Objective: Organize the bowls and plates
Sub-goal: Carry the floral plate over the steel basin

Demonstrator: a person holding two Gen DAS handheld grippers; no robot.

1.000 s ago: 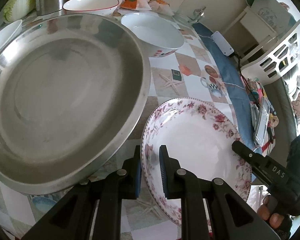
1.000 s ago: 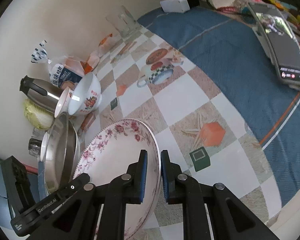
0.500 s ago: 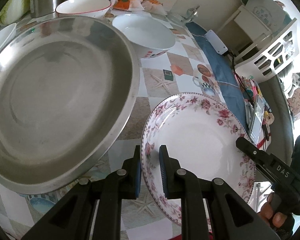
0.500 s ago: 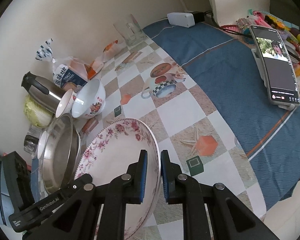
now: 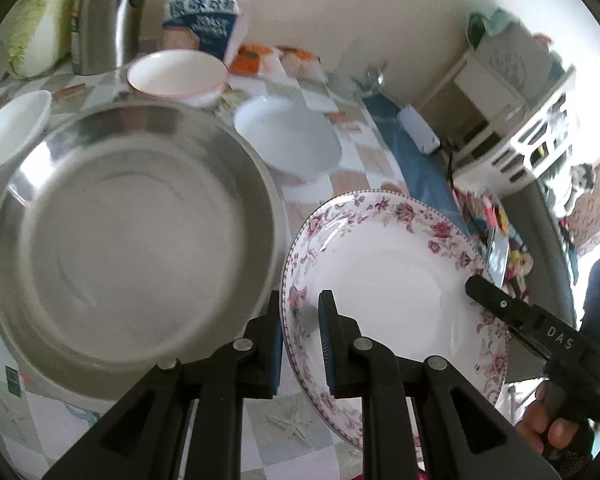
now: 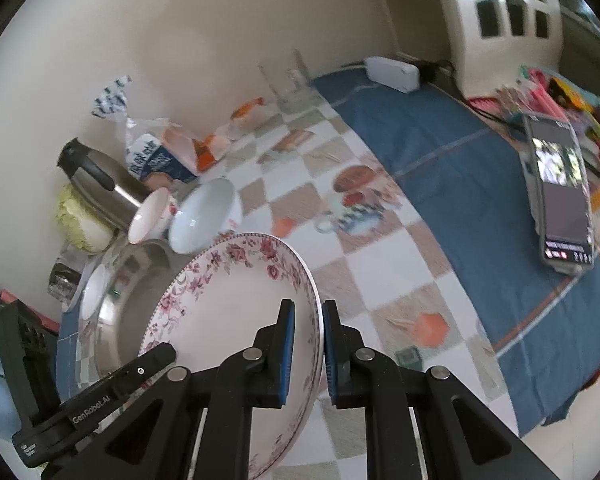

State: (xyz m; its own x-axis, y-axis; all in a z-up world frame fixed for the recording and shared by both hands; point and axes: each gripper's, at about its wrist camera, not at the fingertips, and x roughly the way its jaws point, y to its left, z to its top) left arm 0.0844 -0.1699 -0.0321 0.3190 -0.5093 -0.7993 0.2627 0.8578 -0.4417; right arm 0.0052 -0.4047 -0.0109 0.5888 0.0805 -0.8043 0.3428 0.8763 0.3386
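Floral plate (image 5: 384, 280) is held between both grippers, clear of the checked tablecloth (image 6: 384, 276), just beside the steel pan (image 5: 132, 240) near the table's front edge. Left gripper (image 5: 300, 332) is clamped on the plate's near-left rim, one pad under, one on the face. Right gripper (image 6: 309, 344) is clamped on the opposite rim the same way, jaws nearly together with only the rim between them.

Handling, as a judgement: glazed ceramic, stiff, fairly heavy for its thickness, slick, chips or shatters if dropped or knocked on the pan's edge. The rim is the only place to pinch; two opposite rim grips like these keep it from swinging. A single-side grip would likely let it tip.

Pose: both tools angle steeply down toward the table, a hand (image 5: 548, 428) wrapped around the right tool's handle at lower right of the left view. Plate tilts a bit, its left side nearer the pan.

Elsewhere: three white bowls (image 5: 288, 140) (image 5: 176, 74) (image 5: 12, 132) sit behind the pan toward the wall edge, by a steel kettle (image 6: 100, 184) and bread bag (image 5: 204, 24).
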